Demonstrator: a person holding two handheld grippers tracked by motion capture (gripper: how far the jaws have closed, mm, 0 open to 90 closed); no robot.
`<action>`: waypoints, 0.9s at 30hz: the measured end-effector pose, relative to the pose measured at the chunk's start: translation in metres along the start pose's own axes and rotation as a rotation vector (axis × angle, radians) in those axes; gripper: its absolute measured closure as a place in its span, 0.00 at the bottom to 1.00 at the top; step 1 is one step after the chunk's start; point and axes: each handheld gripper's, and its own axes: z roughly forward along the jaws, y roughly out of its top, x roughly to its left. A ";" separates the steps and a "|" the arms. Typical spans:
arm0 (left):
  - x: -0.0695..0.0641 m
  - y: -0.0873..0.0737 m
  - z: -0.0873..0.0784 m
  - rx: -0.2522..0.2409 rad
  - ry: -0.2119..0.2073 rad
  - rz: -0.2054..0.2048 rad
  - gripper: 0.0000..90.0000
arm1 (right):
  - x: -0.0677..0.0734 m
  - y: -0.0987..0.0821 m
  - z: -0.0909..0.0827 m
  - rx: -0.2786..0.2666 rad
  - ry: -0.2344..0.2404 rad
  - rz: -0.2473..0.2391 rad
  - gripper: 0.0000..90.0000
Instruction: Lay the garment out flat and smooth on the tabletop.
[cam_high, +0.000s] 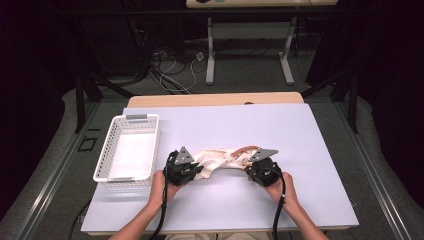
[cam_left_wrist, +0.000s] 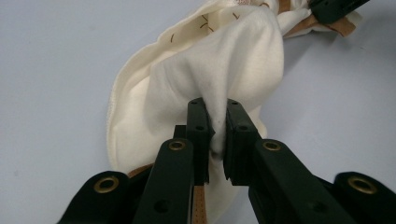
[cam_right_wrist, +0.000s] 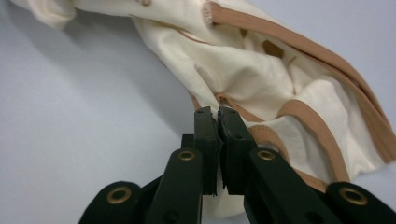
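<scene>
Nearest the person, both hands come in from the bottom of the high view, each holding a gripper at one end of a cream garment (cam_high: 220, 159) with tan trim that lies bunched on the white table (cam_high: 300, 200). Seen from its own camera, the left gripper (cam_left_wrist: 215, 116) has its jaws clamped on a fold of the plain cream cloth, which is pinched tight between the pads. Likewise the right gripper (cam_right_wrist: 217, 114) is closed on the garment's edge near a tan band, with the fabric squeezed between its jaws. From above, the left gripper (cam_high: 192, 169) and right gripper (cam_high: 252, 167) stand a little apart with the cloth sagging and twisted between them.

Judging by this, the grasp is made and the step in hand is lifting or spreading the garment. Next, the hands probably need to draw apart evenly to take out the twist, without letting the thin fold slip.

Farther off to the left, a white basket (cam_high: 150, 145) sits well apart from the cloth, its floor bare; it may be where the garment goes.
</scene>
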 end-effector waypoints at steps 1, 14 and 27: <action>0.000 0.000 0.000 -0.006 -0.004 -0.009 0.92 | -0.002 -0.001 -0.001 -0.002 -0.010 0.012 0.96; 0.003 -0.004 0.009 0.062 -0.012 -0.035 0.86 | -0.024 -0.007 -0.009 0.010 -0.111 0.066 0.92; -0.001 0.000 0.011 0.092 -0.047 -0.001 0.40 | 0.008 0.006 -0.004 -0.040 0.022 -0.013 0.50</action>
